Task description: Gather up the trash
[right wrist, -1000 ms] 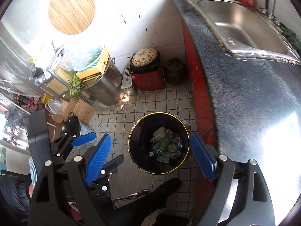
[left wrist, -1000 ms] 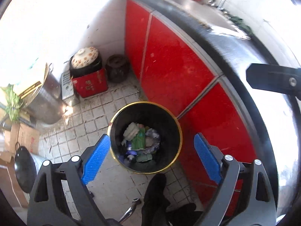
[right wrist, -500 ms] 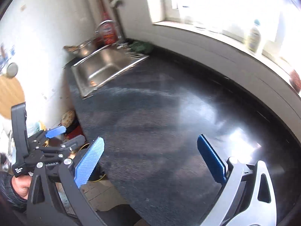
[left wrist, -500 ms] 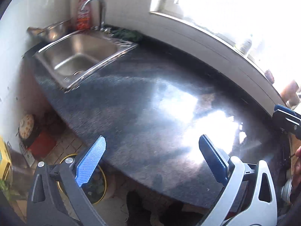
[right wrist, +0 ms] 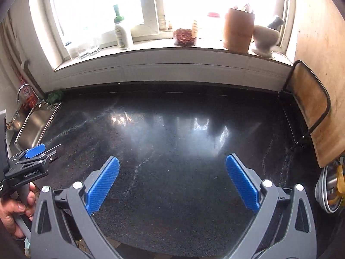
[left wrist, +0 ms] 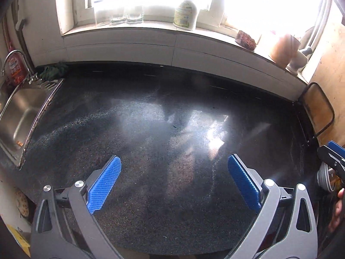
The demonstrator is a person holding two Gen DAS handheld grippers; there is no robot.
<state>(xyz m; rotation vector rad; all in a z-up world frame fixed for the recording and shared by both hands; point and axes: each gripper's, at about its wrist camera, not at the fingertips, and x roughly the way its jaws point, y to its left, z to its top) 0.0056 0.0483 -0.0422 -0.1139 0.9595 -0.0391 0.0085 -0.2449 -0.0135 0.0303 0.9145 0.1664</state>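
Observation:
Both grippers face a dark speckled countertop (left wrist: 172,151) under a bright window. My left gripper (left wrist: 174,168) is open and empty above the counter's front part. My right gripper (right wrist: 172,170) is open and empty too, also over the counter (right wrist: 172,140). No loose trash shows on the counter in either view. The left gripper also shows at the left edge of the right wrist view (right wrist: 32,157), held in a hand. The trash bin is out of view.
A steel sink (left wrist: 19,116) with a tap is at the left. The window sill holds a white bottle (right wrist: 121,32), glasses (left wrist: 126,18), a jar (right wrist: 185,36), a wooden pot (right wrist: 238,30) and a mortar (right wrist: 266,36). A wooden board (right wrist: 312,116) leans at the right, with stacked bowls (right wrist: 330,187) below it.
Both grippers have swung up from the black trash bin on the floor to face the countertop and window. Both have stayed open and empty.

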